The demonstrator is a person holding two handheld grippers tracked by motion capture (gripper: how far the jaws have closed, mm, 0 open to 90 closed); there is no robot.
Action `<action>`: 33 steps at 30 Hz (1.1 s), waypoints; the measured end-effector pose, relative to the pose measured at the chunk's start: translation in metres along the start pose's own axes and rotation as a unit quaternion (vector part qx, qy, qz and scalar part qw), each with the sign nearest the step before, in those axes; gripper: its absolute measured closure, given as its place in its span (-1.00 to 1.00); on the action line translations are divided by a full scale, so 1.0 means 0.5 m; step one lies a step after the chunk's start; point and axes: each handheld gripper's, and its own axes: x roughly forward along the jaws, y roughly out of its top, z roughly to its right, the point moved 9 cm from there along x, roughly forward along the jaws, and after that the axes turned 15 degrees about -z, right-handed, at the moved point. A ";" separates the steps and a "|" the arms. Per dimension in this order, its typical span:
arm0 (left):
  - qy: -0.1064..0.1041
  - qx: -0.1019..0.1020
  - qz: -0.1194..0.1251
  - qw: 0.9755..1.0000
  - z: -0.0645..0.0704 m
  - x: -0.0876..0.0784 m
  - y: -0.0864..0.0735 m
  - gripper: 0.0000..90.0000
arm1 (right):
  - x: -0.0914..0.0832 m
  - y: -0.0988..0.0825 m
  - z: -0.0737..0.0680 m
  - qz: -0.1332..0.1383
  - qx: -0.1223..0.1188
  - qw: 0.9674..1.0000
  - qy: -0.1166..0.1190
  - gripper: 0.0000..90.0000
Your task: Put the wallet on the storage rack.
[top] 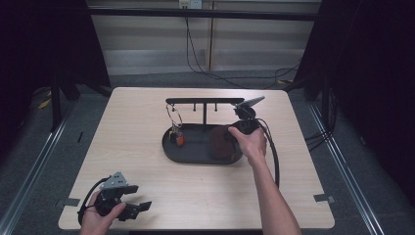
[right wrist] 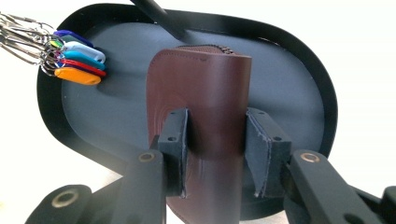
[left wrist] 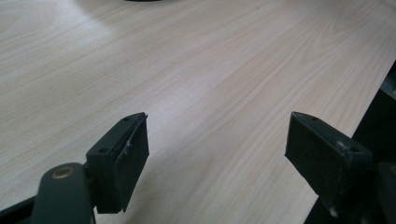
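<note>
Wallet going into the tray

The right tool (right wrist: 216, 154) is gripping the brown wallet (right wrist: 201, 93) between its jaws, just over the black tray (right wrist: 299, 88) ahead; setting down and letting go remain. The left tool (left wrist: 217, 154) is idling wide.

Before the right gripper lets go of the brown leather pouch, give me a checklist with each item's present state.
1. Right gripper clamped on the brown leather pouch: ok, both pads press its sides.
2. Pouch above the black oval tray: ok.
3. Pouch resting on the tray floor: cannot tell, its lower end is hidden.
4. Bunch of coloured key tags on metal rings apart from the pouch: ok, it lies at the tray's other end.
5. Black T-shaped hanger stand out of the gripper's way: ok, it rises behind the pouch.
6. Left gripper idle: ok, jaws wide apart over the pale wooden table.
</note>
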 end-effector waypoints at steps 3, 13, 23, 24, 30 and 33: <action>0.000 -0.002 0.001 1.000 0.000 0.000 0.000 -0.52 | 0.005 0.002 0.006 0.009 0.002 1.000 -0.003 0.37; 0.001 -0.001 0.000 1.000 -0.002 0.000 -0.001 -0.53 | 0.023 0.000 0.034 0.020 0.025 0.999 0.009 0.38; -0.002 -0.002 -0.003 1.000 0.000 0.002 -0.001 -0.52 | 0.035 0.004 0.047 0.042 0.038 0.998 0.031 0.35; -0.002 -0.002 -0.003 1.000 0.000 0.002 -0.001 -0.53 | 0.036 0.004 0.048 0.044 0.037 0.998 0.032 0.34; -0.003 -0.001 -0.003 1.000 0.000 0.000 -0.002 -0.53 | 0.042 0.005 0.064 0.048 0.037 0.998 0.006 0.33; -0.002 -0.002 -0.003 1.000 -0.001 0.001 -0.002 -0.53 | 0.046 0.006 0.069 0.051 0.041 0.998 0.012 0.33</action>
